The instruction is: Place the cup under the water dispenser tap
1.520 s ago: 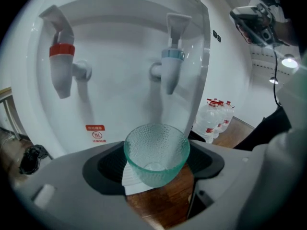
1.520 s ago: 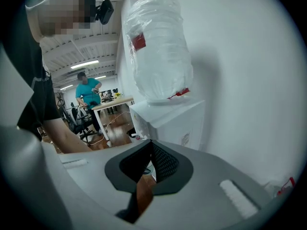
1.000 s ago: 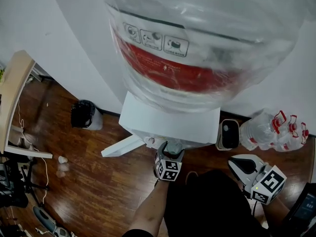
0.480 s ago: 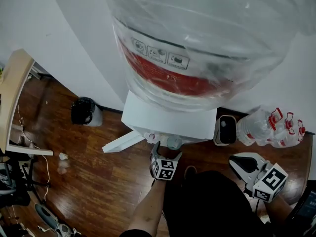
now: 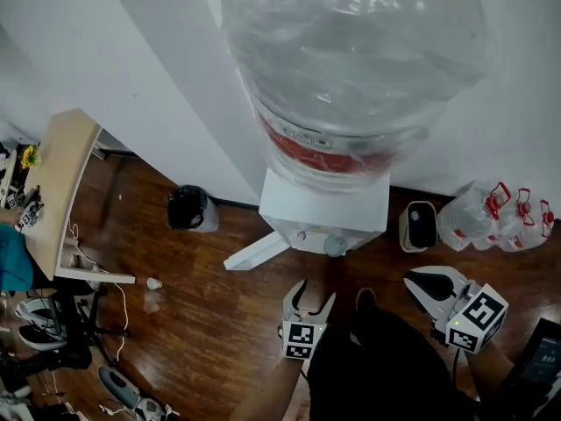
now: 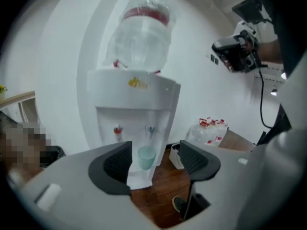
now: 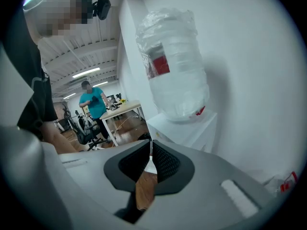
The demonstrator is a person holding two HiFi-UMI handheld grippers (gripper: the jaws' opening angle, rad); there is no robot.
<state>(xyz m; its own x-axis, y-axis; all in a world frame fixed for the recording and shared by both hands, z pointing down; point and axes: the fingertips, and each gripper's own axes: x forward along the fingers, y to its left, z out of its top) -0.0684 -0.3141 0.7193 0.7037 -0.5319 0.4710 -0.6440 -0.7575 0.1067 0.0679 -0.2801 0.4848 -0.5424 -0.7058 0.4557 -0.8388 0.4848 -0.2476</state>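
The pale green cup (image 6: 147,157) is standing upright in the alcove of the water dispenser (image 5: 324,204), directly below the blue tap (image 6: 150,128), the right one of the two; the red tap (image 6: 117,130) is hanging to its left. The cup's long axis is running vertical, with its mouth facing up toward the spout. The left gripper (image 5: 309,298) is hovering on the near side of the dispenser, well apart from the cup and pointing at it, so the cup is lying straight ahead beyond the fingers (image 6: 115,164). These are closing on nothing but air. The right gripper (image 5: 419,281) is hanging off to the right, farther from the cup, its fingers meeting at the tips and holding nothing. The placing is looking done; any correction is falling to the nearer left gripper
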